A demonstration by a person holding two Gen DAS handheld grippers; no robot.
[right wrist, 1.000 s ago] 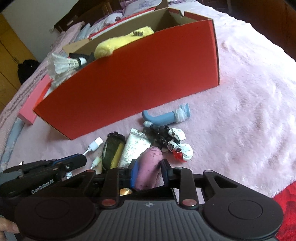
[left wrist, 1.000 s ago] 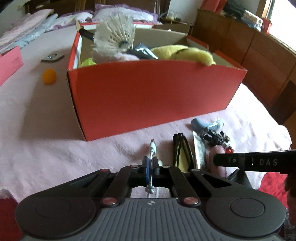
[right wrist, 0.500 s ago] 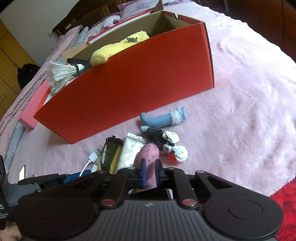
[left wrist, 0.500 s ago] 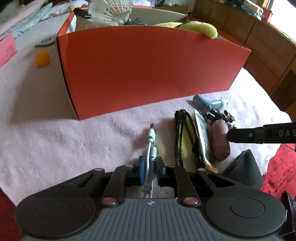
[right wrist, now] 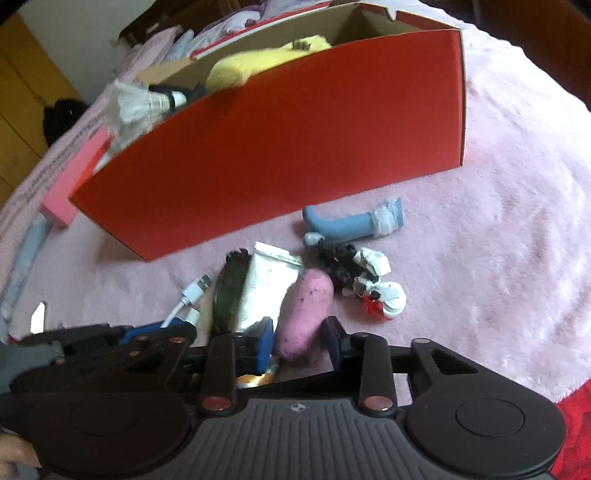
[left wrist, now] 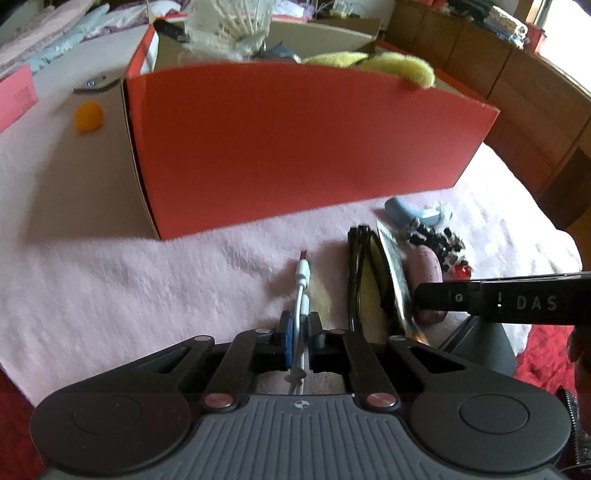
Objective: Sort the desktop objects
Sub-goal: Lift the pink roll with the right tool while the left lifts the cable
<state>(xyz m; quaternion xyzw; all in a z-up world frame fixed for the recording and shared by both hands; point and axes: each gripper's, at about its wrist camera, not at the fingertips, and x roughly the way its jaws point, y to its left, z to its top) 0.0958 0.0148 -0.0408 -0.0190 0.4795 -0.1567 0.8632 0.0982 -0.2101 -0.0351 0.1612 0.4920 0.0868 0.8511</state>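
Observation:
A red cardboard box (left wrist: pixel 295 147) stands on the pink blanket, holding a shuttlecock (left wrist: pixel 229 22) and a yellow plush (left wrist: pixel 391 62). My left gripper (left wrist: pixel 299 332) is shut on a white USB cable (left wrist: pixel 302 280) in front of the box. My right gripper (right wrist: pixel 299 336) has its jaws spread around the near end of a purple sweet potato (right wrist: pixel 304 314); whether they touch it is unclear. The right gripper also shows in the left wrist view (left wrist: pixel 498 302). Beside the potato lie dark glasses (right wrist: pixel 229 291), a white tube (right wrist: pixel 266 284), a toy robot (right wrist: pixel 365 280) and a blue handle (right wrist: pixel 351 221).
An orange ball (left wrist: pixel 88 116) and a small dark item (left wrist: pixel 92 83) lie left of the box. A pink box (right wrist: pixel 74 184) sits at the far left. Wooden furniture (left wrist: pixel 517 85) stands behind on the right. A red cloth (right wrist: pixel 576 424) borders the blanket's near edge.
My right gripper's jaws have opened wider around the sweet potato. My left gripper stays shut on the cable and has shifted slightly.

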